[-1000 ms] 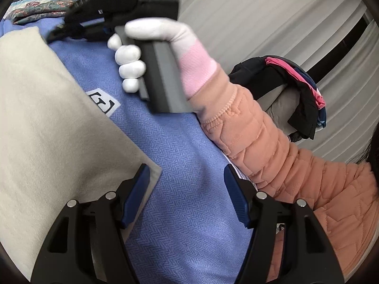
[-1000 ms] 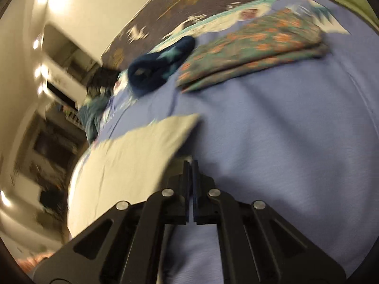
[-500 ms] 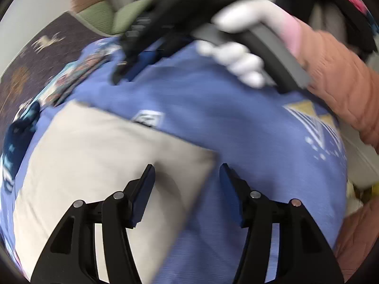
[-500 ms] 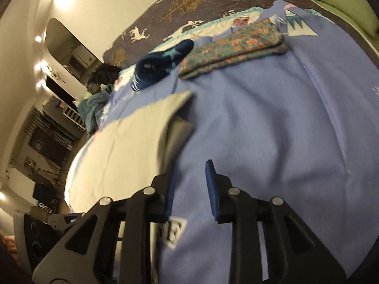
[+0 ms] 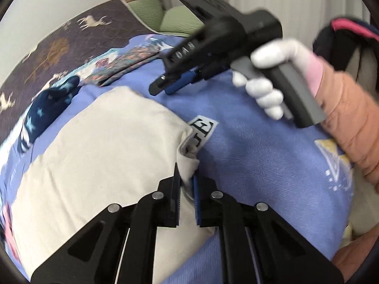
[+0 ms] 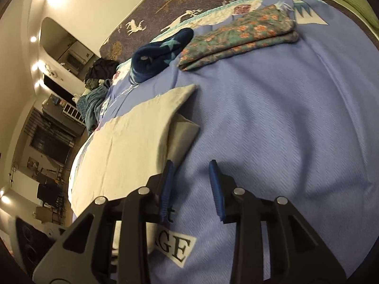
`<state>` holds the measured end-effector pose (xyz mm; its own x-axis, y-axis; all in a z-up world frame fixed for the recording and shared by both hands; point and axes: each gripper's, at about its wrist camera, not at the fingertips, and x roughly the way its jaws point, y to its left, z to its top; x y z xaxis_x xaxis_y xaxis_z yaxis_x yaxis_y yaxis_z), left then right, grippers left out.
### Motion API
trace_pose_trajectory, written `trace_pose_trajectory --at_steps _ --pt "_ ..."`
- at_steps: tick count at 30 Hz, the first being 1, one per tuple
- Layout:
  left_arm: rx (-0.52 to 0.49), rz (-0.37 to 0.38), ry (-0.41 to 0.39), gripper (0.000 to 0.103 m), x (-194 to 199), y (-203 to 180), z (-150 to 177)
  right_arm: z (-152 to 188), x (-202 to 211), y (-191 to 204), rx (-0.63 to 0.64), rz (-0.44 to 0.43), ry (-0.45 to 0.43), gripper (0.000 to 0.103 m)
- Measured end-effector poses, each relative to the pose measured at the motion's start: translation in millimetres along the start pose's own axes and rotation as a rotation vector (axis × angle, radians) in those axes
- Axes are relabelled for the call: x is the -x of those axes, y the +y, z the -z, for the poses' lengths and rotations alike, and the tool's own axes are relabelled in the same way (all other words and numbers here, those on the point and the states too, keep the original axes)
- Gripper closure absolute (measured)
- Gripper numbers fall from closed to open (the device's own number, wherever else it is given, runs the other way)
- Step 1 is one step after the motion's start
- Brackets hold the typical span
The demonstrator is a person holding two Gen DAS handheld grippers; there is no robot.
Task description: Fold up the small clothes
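A cream garment point(image 5: 101, 156) lies folded on a blue blanket point(image 5: 260, 165); it also shows in the right wrist view point(image 6: 132, 142). My left gripper point(image 5: 187, 187) is shut on the garment's near right corner, with cloth pinched between the pads. My right gripper point(image 6: 191, 184) is open and empty, hovering over the blanket just right of the garment's edge. It also shows in the left wrist view point(image 5: 180, 82), held by a white-gloved hand point(image 5: 267, 90) above the blanket.
A folded floral garment point(image 6: 239, 40) and a navy star-patterned item point(image 6: 161, 52) lie at the blanket's far side. A white label point(image 6: 175, 248) is sewn on the blanket. Green cushions point(image 5: 165, 14) and a dark clothes pile point(image 5: 350, 35) sit behind.
My left gripper moved to the cream garment's corner and shut on it. My right gripper opened, let go of the garment and drew back over the blanket.
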<state>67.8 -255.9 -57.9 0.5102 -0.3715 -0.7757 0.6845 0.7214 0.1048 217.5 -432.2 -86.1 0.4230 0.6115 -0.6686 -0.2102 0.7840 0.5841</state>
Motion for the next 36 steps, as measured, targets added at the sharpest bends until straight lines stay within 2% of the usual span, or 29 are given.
trace_pose_trajectory --at_steps 8,12,14,15,16,17,18,19,21,24,26,28,31,34,36 --pt "0.093 -0.027 -0.022 0.094 20.5 15.9 0.9 -19.7 -23.3 2.7 -0.049 -0.076 0.042 0.060" --pt "0.098 0.001 -0.034 0.095 25.6 16.2 -2.3 -28.1 -30.9 0.1 -0.099 -0.042 0.061 0.053" --pt "0.090 0.018 -0.038 0.096 22.5 15.8 -6.2 -28.6 -34.1 -3.7 -0.126 -0.068 0.058 0.053" --pt "0.089 0.029 -0.036 0.096 21.7 14.2 -6.7 -28.2 -36.4 -5.3 -0.138 -0.078 0.053 0.055" --pt "0.090 0.042 -0.034 0.096 20.5 12.7 -7.4 -28.1 -38.2 -7.2 -0.147 -0.081 0.050 0.068" --pt "0.097 0.069 -0.029 0.096 18.8 11.0 -8.0 -27.4 -41.3 -9.8 -0.162 -0.089 0.050 0.074" --pt "0.110 0.106 -0.020 0.098 16.0 10.2 -8.2 -26.9 -42.6 -12.3 -0.175 -0.104 0.044 0.090" --pt "0.120 0.130 -0.013 0.098 13.7 9.3 -7.5 -25.2 -42.2 -14.9 -0.189 -0.130 0.022 0.098" --pt "0.125 0.181 0.009 0.099 3.8 3.7 -7.0 -22.0 -36.1 -13.3 -0.181 -0.139 -0.014 0.098" --pt "0.126 0.260 0.059 0.101 -20.4 -11.9 -4.7 -14.1 -18.1 -0.2 -0.105 -0.091 -0.075 0.099" --pt "0.092 0.255 0.099 0.101 -38.5 -27.3 -0.2 -8.7 -17.2 -1.0 -0.081 -0.048 -0.065 0.099" --pt "0.067 0.232 0.094 0.101 -44.5 -33.0 2.8 -3.7 -28.7 -17.6 -0.113 -0.025 -0.035 0.098" --pt "0.088 0.257 0.073 0.100 -36.6 -26.9 4.2 -4.1 -29.0 -43.6 -0.220 -0.134 -0.055 0.102" --pt "0.103 0.300 0.061 0.093 -24.6 -25.9 12.3 -3.0 -12.9 -48.2 -0.217 -0.055 -0.132 0.101" --pt "0.093 0.292 0.032 0.068 -10.7 -23.9 20.2 0.9 -0.7 -40.8 -0.190 -0.009 -0.159 0.097"
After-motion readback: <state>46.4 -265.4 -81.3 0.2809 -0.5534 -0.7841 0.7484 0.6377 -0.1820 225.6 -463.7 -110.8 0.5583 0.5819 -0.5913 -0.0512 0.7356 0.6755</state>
